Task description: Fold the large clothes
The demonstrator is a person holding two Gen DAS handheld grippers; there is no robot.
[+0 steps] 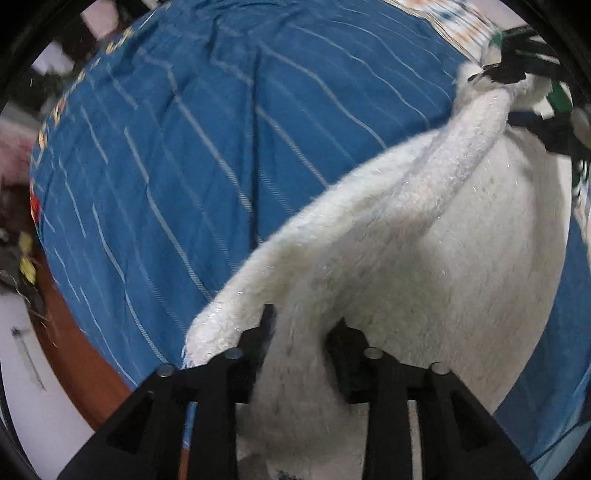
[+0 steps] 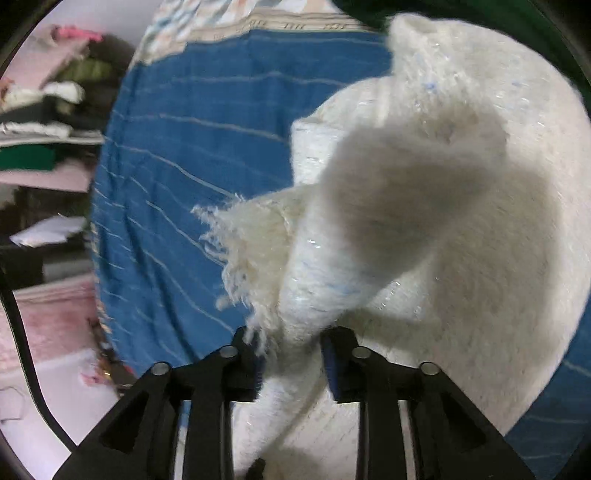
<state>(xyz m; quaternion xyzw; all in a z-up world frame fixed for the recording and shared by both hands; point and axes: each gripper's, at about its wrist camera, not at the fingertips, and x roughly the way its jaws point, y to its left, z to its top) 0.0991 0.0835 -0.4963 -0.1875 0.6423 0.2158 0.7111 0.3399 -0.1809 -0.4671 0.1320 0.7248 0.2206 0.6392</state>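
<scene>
A large fluffy white garment [image 1: 424,240] with a fringed edge [image 2: 240,236] hangs lifted above a blue striped bedsheet [image 1: 166,166]. My left gripper [image 1: 303,336] is shut on one bunched part of the white garment near the bottom of the left wrist view. My right gripper [image 2: 288,339] is shut on another bunched part of the garment [image 2: 443,221], next to the fringe. The right gripper also shows in the left wrist view [image 1: 498,72] at the top right, pinching the far end of the stretched cloth.
The bed's blue sheet [image 2: 166,184] covers most of both views. A patterned pillow or blanket [image 1: 458,22] lies at the bed's far end. Shelves with stacked clothes [image 2: 48,110] stand to the left. A brown floor strip [image 1: 74,350] and white floor border the bed.
</scene>
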